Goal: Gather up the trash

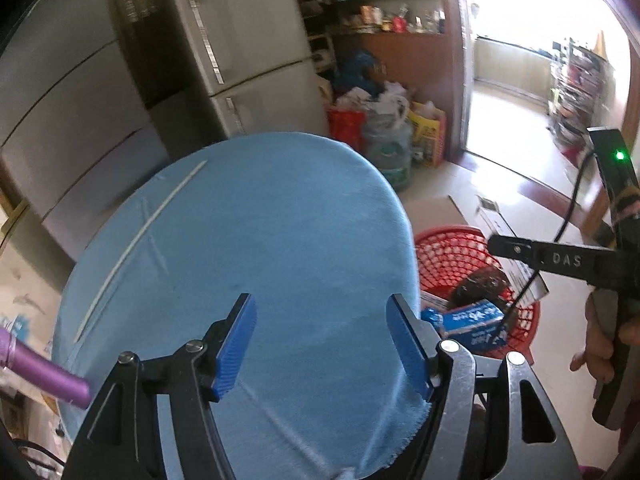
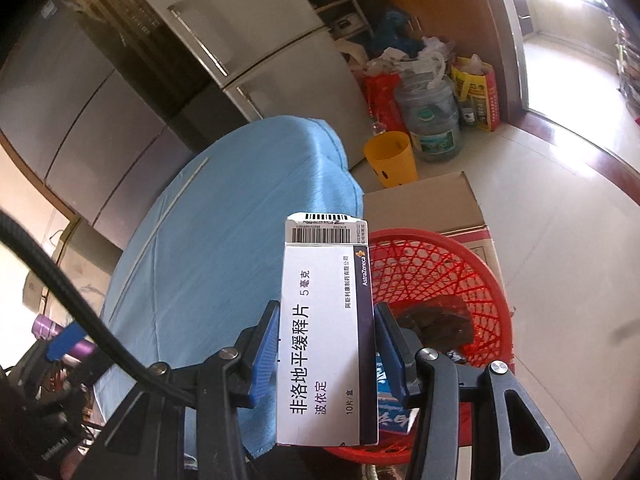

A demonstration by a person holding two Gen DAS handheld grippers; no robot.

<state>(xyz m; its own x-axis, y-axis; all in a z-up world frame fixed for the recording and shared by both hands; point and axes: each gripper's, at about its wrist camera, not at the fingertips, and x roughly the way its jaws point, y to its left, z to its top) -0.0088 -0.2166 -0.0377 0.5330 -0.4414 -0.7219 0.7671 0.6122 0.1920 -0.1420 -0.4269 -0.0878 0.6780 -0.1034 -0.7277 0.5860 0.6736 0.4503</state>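
My right gripper (image 2: 326, 350) is shut on a white medicine box (image 2: 326, 332) with a barcode and a dark stripe, held upright beside the table edge, above the near rim of a red mesh basket (image 2: 452, 264). The basket stands on the floor and holds a dark wrapper (image 2: 440, 322) and a blue box (image 2: 390, 404). In the left wrist view my left gripper (image 1: 324, 346) is open and empty above the blue-clothed round table (image 1: 240, 240). The basket (image 1: 448, 252), blue box (image 1: 472, 322) and right gripper's body (image 1: 560, 260) show at right.
A thin white strip (image 1: 140, 232) lies on the cloth. A cardboard box (image 2: 432, 200), yellow bin (image 2: 390, 158), water jug (image 2: 432, 120) and bags stand on the floor behind the basket. Refrigerators (image 2: 248, 56) line the wall. A purple cylinder (image 1: 44, 374) sits at left.
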